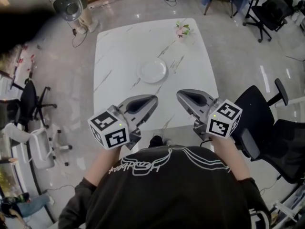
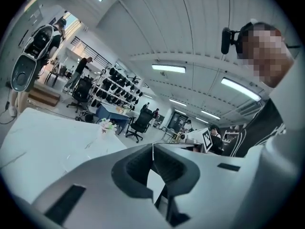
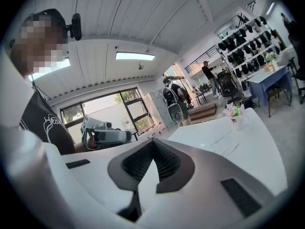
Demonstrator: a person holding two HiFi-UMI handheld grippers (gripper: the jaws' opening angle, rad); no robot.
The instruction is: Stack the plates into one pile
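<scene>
White plates lie as one low pile in the middle of the white marble table; how many there are cannot be made out. Both grippers are held high in front of the person's chest, well short of the pile and apart from it. My left gripper is shut with nothing between its jaws; in the left gripper view its tips meet above the table. The right gripper is shut and empty too, its tips touching. Neither gripper view shows the plates.
A small vase of flowers stands near the table's far right corner. A black office chair is at the right, a white chair and a black one at the left, a fan beyond the table.
</scene>
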